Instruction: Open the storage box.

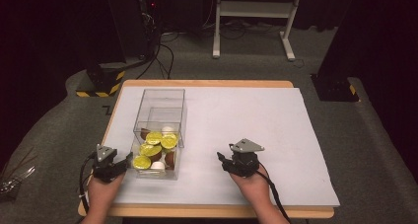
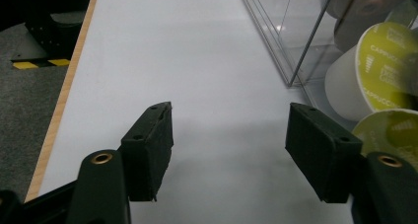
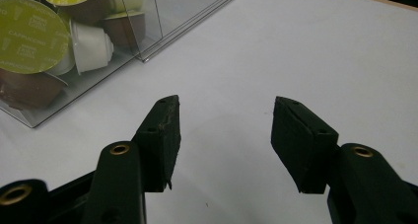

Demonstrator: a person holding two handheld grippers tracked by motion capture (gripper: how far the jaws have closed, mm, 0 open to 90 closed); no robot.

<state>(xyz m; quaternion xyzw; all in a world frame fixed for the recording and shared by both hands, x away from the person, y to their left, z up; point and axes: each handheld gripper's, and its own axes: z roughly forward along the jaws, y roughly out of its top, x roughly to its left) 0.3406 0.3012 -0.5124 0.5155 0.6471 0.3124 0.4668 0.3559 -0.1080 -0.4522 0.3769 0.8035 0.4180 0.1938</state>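
Black jaws of the left gripper (image 2: pixel 229 150) stand wide apart with bare table between them; its right-hand pad (image 2: pixel 320 152) lies just beside the wall of the clear plastic box (image 2: pixel 296 46), and whether they touch cannot be told. Jaws of the right gripper (image 3: pixel 224 140) are likewise parted and hold nothing, over the white table sheet (image 3: pixel 305 51). In the high view the left gripper (image 1: pixel 121 168) sits at about 9 o'clock of the box's near end (image 1: pixel 160 135), its hand (image 1: pixel 102 189) entering from the bottom edge, jaws pointing toward 3 o'clock. The right gripper (image 1: pixel 223 161) lies at 3 o'clock of the box, apart from it, jaws pointing toward 10 o'clock. Coffee capsules (image 1: pixel 154 150), green-lidded, white and brown, fill the box's near half.
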